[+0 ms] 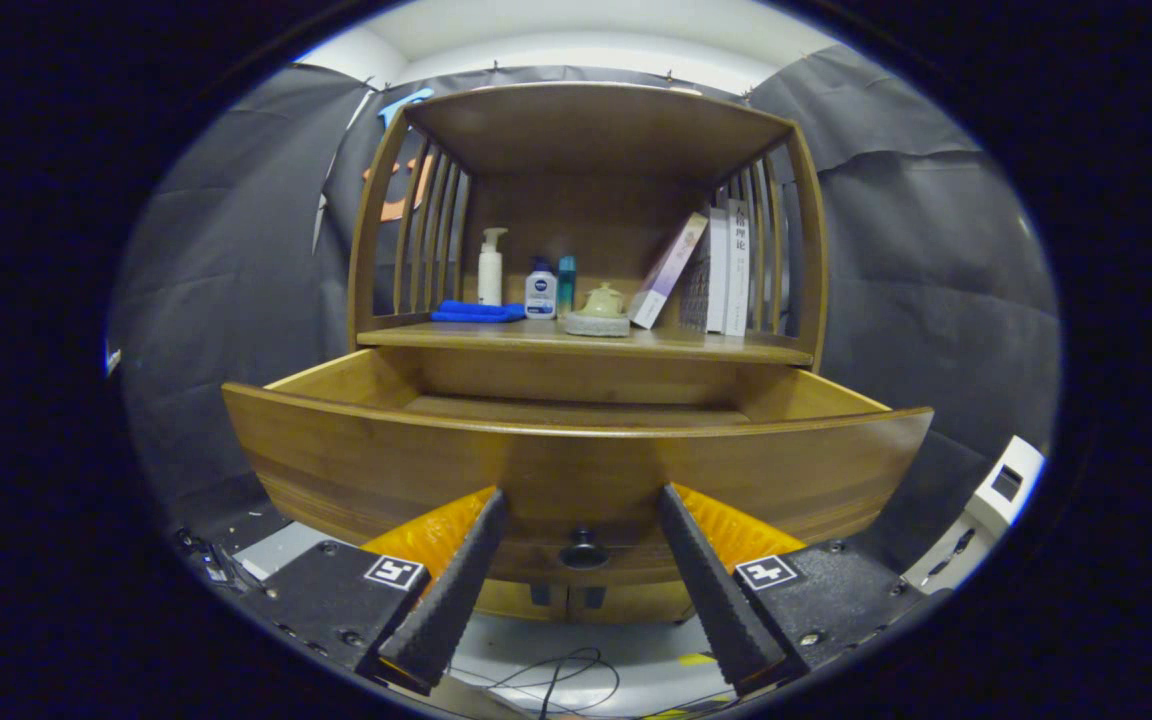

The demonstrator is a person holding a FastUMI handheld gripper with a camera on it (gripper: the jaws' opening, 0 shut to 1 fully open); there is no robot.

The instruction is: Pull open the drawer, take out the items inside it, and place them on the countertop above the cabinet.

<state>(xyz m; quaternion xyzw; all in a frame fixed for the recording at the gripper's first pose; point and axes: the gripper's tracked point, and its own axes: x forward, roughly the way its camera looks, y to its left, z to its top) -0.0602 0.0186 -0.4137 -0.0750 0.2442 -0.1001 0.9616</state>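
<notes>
A wooden cabinet stands ahead with its drawer [576,460] pulled out toward me. The drawer's dark round knob [583,550] sits on the front panel, between my fingertips and a little beyond them. My gripper [581,495] is open, its fingers spread to either side of the knob and touching nothing. The drawer's front panel hides most of its inside; what shows of its floor is bare wood. Above the drawer runs the countertop [716,345], under a wooden canopy.
On the countertop stand a folded blue cloth [478,312], a white pump bottle [490,266], a small white-and-blue bottle [540,290], a teal bottle [566,284], a small lidded pot on a grey pad [599,311] and leaning books [711,268]. Cables [556,675] lie on the floor below.
</notes>
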